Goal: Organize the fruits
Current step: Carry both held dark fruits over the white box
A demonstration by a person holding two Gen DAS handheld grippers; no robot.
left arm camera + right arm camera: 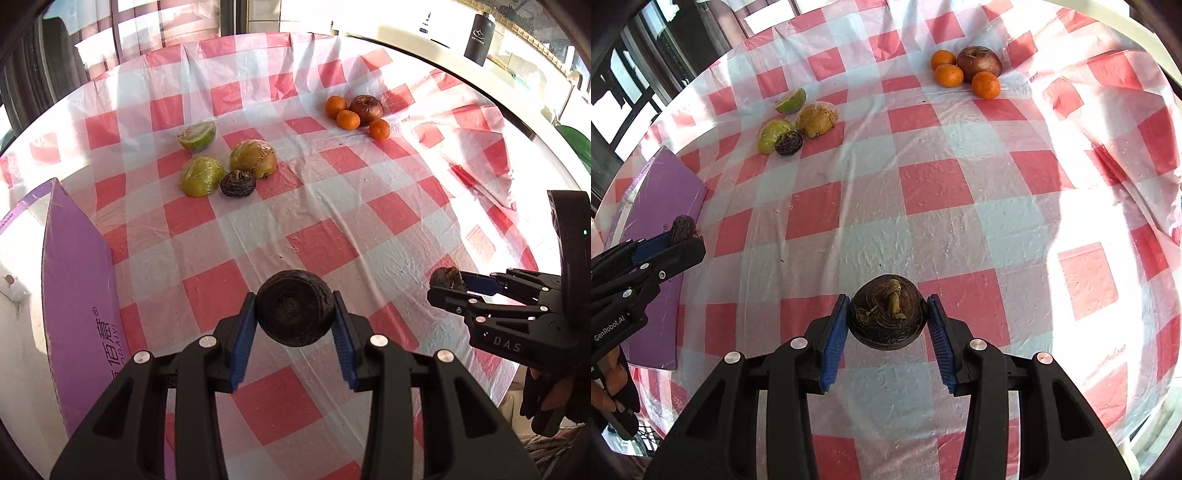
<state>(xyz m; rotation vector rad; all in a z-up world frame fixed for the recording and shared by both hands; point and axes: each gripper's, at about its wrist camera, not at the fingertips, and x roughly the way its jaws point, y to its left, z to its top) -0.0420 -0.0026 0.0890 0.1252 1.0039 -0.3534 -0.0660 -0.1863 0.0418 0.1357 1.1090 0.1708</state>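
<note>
dark fruit [295, 308] clamped btwn left hand-held gripper [295, 321] pads, above tablecloth [332, 206].

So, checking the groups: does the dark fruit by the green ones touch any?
Touching: the left wrist view shows the dark fruit pressed against a wrapped green fruit.

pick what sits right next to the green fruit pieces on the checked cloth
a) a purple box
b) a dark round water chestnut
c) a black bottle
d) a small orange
b: a dark water chestnut lies touching the green fruit pieces, while the oranges sit apart in their own cluster with a reddish-brown fruit; the left claw and right claw each grip another like it.
</note>
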